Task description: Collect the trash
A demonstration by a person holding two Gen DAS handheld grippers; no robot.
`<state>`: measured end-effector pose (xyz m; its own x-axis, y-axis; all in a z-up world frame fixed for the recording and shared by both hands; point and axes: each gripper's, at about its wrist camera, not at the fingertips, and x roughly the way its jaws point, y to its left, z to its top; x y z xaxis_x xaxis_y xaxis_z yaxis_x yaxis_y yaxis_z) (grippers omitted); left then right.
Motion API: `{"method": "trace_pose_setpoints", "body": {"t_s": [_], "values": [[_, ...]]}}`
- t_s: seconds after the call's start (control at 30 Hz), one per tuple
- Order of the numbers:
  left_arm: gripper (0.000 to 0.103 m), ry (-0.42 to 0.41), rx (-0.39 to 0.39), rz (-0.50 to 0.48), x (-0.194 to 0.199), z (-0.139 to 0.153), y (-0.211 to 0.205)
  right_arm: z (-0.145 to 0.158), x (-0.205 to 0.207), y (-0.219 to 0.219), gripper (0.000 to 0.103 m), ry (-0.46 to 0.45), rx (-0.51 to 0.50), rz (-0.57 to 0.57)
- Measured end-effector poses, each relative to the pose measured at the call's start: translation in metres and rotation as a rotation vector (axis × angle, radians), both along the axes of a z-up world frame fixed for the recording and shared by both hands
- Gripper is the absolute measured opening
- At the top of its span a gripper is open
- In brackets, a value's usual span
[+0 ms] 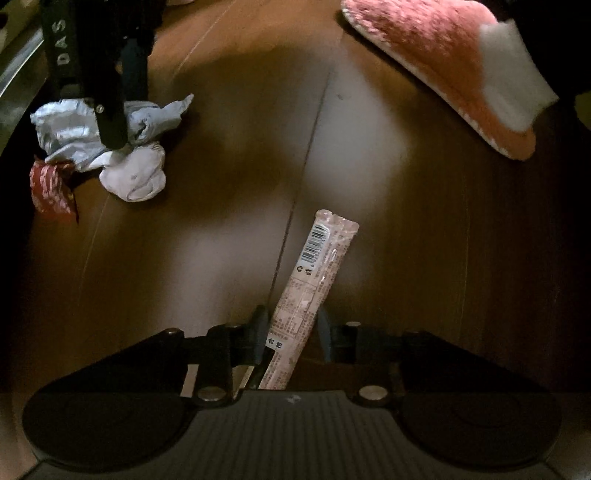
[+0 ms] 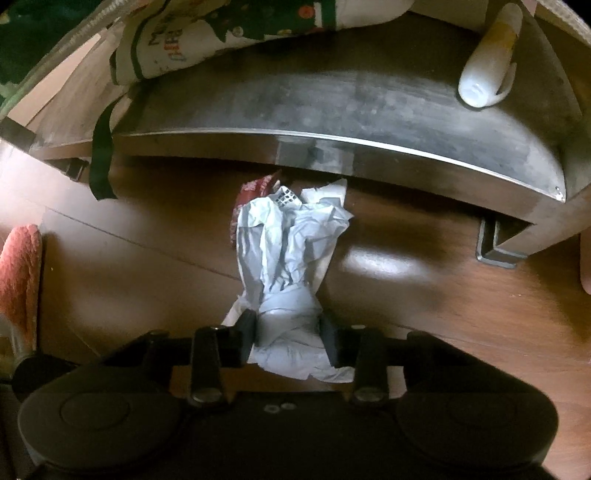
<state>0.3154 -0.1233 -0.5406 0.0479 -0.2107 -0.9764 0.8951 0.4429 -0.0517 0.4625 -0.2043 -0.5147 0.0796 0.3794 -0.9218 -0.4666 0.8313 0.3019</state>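
Observation:
My left gripper is shut on a long pink snack wrapper with a barcode, held above the wooden floor. My right gripper is shut on a crumpled grey-white plastic wrapper that trails onto the floor. In the left wrist view the right gripper comes down at the upper left onto that crumpled wrapper. A red printed wrapper lies under it; it also shows in the right wrist view. A white crumpled tissue lies beside the pile.
A pink fluffy slipper lies at the upper right of the left wrist view, and its edge shows in the right wrist view. A low metal shelf stands just behind the trash, holding a printed bag and a white bottle.

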Motion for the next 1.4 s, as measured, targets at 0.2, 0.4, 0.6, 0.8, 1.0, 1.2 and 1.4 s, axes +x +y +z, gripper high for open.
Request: {"method": "trace_pose_setpoints", "body": {"t_s": [0.2,0.4,0.6,0.8,1.0,1.2,1.4], "values": [[0.024,0.019,0.021,0.135,0.004,0.001,0.003,0.008,-0.007,-0.002,0.031,-0.02,0.012,-0.072],[0.022,0.08,0.008,0.291,0.011,0.015,0.018,0.036,-0.022,-0.011,0.031,-0.016,0.019,-0.12],[0.022,0.094,-0.028,0.374,0.01,0.053,0.029,0.071,-0.04,-0.012,0.03,0.001,0.014,-0.138],[0.021,0.067,-0.077,0.458,0.013,0.12,0.045,0.127,-0.06,-0.012,0.03,-0.004,0.011,-0.152],[0.016,-0.016,-0.142,0.538,0.011,0.204,0.056,0.196,-0.081,-0.013,0.03,-0.043,0.024,-0.215],[0.012,-0.063,-0.193,0.644,-0.004,0.269,0.065,0.274,-0.114,-0.017,0.03,-0.143,0.072,-0.269],[0.012,-0.046,-0.17,0.69,-0.015,0.262,0.077,0.3,-0.136,-0.023,0.031,-0.231,0.109,-0.301]]}}
